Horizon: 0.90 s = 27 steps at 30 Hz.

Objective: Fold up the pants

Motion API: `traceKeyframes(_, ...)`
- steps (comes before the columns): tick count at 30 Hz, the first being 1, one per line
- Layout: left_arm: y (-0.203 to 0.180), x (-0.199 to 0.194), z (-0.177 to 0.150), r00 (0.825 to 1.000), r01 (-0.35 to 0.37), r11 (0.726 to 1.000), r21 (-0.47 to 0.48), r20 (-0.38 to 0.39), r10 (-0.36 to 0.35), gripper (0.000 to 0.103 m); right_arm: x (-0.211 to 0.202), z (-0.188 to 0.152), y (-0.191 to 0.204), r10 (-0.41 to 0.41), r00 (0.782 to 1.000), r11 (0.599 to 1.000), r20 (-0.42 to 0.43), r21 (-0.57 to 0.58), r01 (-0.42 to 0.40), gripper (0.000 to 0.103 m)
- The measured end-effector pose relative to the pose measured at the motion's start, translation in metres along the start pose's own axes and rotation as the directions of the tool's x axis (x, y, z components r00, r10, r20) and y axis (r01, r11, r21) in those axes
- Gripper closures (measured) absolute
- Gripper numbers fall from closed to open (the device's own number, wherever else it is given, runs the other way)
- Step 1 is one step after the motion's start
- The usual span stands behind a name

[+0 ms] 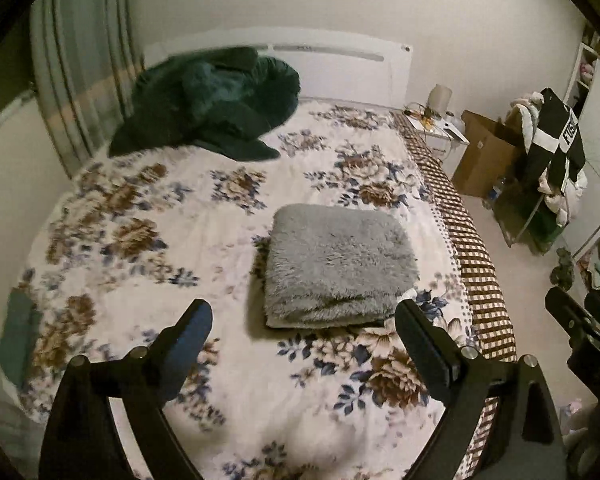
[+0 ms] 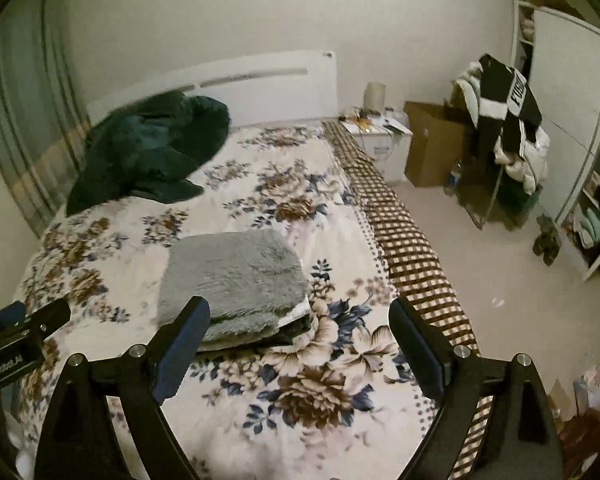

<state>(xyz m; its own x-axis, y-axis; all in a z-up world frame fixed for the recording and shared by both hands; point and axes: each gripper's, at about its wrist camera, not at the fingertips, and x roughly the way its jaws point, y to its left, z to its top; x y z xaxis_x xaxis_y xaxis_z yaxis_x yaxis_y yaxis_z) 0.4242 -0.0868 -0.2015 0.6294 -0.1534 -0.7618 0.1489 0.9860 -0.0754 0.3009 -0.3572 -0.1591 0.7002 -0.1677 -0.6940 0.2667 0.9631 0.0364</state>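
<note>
Left gripper (image 1: 304, 320), black two-finger claw, fills the bottom of the left wrist view; jaws wide apart, nothing between them, only bedspread below. Right gripper (image 2: 300, 318), same build, bottom of the right wrist view; jaws also spread wide, holding nothing. Each gripper shows in the other's view too: part of the right one at the right edge of the left wrist frame, part of the left one at the lower left edge of the right wrist frame.

Folded grey fluffy pants (image 1: 338, 264) lie as a compact, roughly square bundle on the white bedspread with brown and blue flowers (image 1: 140, 220). In the left wrist view the bundle sits centre frame, just above and between the fingertips, not touched. In the right wrist view the bundle (image 2: 232, 276) is left of centre, partly behind the left finger, with a bit of white lining and a dark layer showing at its lower right corner.

Dark green crumpled blanket or garment (image 1: 216, 108) is heaped upper left on the bed, near the white headboard (image 1: 340, 64), well apart from the pants. A brown-and-cream checked cloth (image 1: 476, 264) runs down the right side of the bed. Beyond it, at upper right: a small white bedside table (image 2: 384, 136), a brown cardboard box (image 2: 432, 144), and a rack draped with black-and-white clothing (image 2: 508, 108). Pale curtain (image 1: 72, 80) at far left. Frames are slightly blurred.
</note>
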Motion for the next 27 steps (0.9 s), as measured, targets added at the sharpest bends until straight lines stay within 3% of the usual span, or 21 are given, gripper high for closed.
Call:
traceKeyframes(8,-0.011,-0.113,-0.025,0.995,-0.046,0.999,-0.012,0.088,0.047,0.009,-0.135,-0.011,-0.013,0.062,0.995,0.997,0.077,-0.04,-0.059,0.01)
traceKeyframes(15,-0.025,-0.169,-0.042,0.99,-0.055,0.998,-0.012,0.129,0.056,0.007,-0.215,-0.017,-0.02,0.086,0.991,0.994,0.102,-0.071,-0.079,0.007)
traceKeyframes(16,-0.026,-0.173,-0.043,0.99,-0.051,0.999,-0.009,0.13,0.052,0.0,-0.222,-0.018,-0.019,0.085,0.991,0.994,0.101,-0.071,-0.078,0.007)
traceKeyframes(22,-0.023,-0.184,-0.047,0.99,-0.035,0.999,-0.007,0.137,0.035,0.0,-0.259,-0.024,-0.018,0.06,0.992,0.996,0.108,-0.065,-0.053,0.005)
traceKeyframes(27,-0.016,-0.197,-0.051,0.984,-0.071,0.997,-0.008,0.163,0.072,0.0,-0.267,-0.023,-0.011,0.071,0.992,0.995,0.105,-0.072,-0.064,0.005)
